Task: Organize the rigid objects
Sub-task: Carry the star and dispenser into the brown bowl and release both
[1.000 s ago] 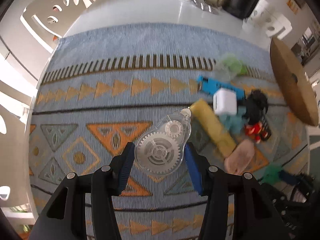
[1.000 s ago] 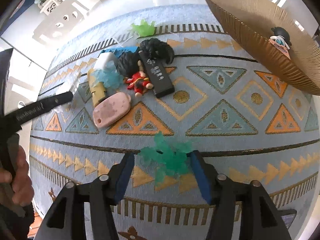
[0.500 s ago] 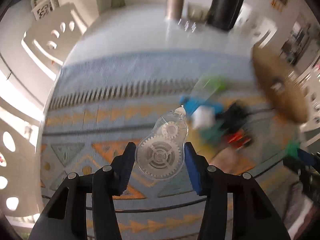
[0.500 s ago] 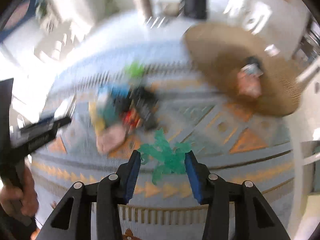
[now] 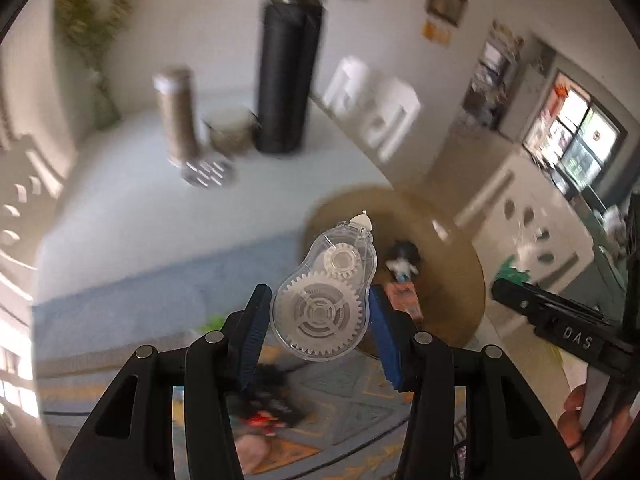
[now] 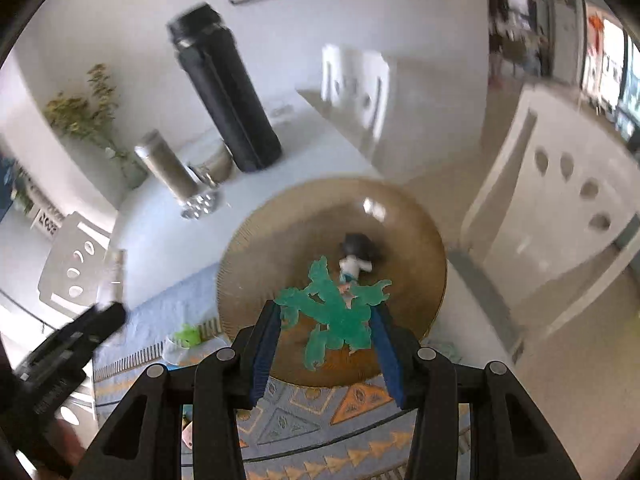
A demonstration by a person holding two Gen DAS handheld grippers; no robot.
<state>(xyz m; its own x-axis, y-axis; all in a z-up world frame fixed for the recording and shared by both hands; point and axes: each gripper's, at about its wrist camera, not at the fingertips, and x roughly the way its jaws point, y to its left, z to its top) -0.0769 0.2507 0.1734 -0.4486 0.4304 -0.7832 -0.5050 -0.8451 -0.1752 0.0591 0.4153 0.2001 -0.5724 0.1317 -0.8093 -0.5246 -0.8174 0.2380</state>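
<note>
With 2 grippers clamped, the left gripper [image 5: 318,314] on the clear tape dispenser [image 5: 326,300] and the right gripper [image 6: 326,330] on the green figure [image 6: 334,312], each load should, I judge, be lowered over the gold bowl [image 6: 256,264] ahead before releasing, clear of the small figurine [image 6: 356,258].

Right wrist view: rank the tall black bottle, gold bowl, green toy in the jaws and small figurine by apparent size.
1. gold bowl
2. tall black bottle
3. green toy, though it sits nearest the camera, so it looks larger than it is
4. small figurine
</note>
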